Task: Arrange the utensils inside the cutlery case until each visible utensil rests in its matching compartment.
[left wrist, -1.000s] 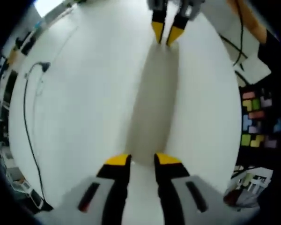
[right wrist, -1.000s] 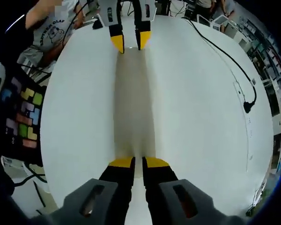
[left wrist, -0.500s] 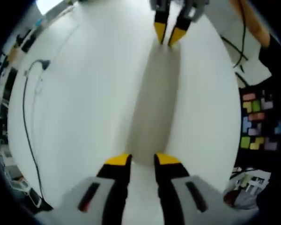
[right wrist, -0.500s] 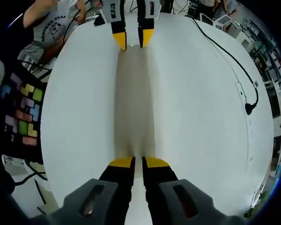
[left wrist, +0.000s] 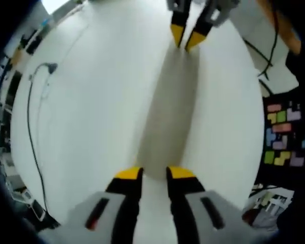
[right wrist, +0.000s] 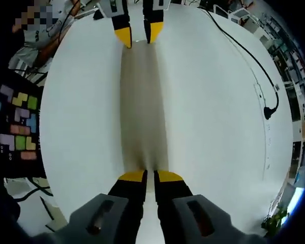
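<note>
White tabletop [left wrist: 91, 112] spreads under both grippers, round-edged in the fisheye views. Nearest in the left gripper view, the left gripper [left wrist: 149, 173] has its yellow-tipped jaws a little apart, at the near end of a long beige strip, the case [left wrist: 168, 107], which lies flat on the table; whether the tips pinch its edge I cannot tell. At the strip's far end the right gripper [left wrist: 188, 39] meets it with jaws slightly parted. A black cable [left wrist: 30, 127] curves along the table's left side, and coloured block shapes [left wrist: 282, 137] sit on a dark surface off the right edge.

From the right gripper view, the right gripper [right wrist: 150, 176] has its jaws nearly together at the case's [right wrist: 142, 96] near end, grip unclear. The left gripper [right wrist: 138, 34] stands at the far end. A cable [right wrist: 254, 66] runs along the right, coloured blocks [right wrist: 18, 122] lie at left, and a person's shirt [right wrist: 46, 35] shows beyond. No utensils can be made out.
</note>
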A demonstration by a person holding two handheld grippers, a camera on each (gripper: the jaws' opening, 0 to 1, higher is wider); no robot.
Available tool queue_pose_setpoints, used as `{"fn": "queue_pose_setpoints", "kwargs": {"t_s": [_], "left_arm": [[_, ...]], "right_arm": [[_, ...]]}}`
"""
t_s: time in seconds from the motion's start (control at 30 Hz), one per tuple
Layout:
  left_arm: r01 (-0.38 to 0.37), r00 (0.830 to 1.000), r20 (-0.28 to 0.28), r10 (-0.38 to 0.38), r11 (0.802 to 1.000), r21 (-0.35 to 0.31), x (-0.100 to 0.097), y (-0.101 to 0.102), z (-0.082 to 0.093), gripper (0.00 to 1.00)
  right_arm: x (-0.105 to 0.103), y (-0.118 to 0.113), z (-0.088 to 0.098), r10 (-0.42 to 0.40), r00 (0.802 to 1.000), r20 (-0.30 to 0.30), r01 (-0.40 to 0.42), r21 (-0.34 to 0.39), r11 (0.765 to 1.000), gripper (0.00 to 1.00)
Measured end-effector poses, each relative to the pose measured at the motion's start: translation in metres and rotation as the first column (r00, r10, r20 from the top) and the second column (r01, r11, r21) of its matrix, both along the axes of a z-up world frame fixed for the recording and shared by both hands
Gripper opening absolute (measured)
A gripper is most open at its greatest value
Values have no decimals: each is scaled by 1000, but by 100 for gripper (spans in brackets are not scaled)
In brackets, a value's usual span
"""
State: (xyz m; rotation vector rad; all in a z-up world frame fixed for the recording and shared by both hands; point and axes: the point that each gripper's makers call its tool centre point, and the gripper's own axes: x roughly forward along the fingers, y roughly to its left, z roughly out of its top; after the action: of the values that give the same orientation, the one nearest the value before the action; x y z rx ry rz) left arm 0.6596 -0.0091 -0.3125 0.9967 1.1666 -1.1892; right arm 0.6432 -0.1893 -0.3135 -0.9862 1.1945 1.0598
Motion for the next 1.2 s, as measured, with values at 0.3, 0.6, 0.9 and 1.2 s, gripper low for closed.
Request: {"fn": "queue_pose_setpoints", "kwargs": {"t_s": [0.3, 0.6, 0.9, 1.2], "left_arm": [[-63, 998, 12, 64, 993, -102, -4, 2, 3, 18], [-104, 985, 71, 158, 867, -488, 8, 1, 43, 18], [-114, 914, 182, 363, 659, -744, 14, 11, 49, 37], [-264, 784, 28, 620, 375, -889, 4, 22, 25, 82]], "right_arm": [[8, 0, 5, -19, 984, 177, -7, 146, 989, 0], [7, 0, 50, -319, 905, 281, 94, 600, 794, 13], [-7, 2, 48, -542, 813, 213, 114, 855, 506, 32], [-25, -10, 36, -640, 757, 134, 129, 929, 347, 39]]}}
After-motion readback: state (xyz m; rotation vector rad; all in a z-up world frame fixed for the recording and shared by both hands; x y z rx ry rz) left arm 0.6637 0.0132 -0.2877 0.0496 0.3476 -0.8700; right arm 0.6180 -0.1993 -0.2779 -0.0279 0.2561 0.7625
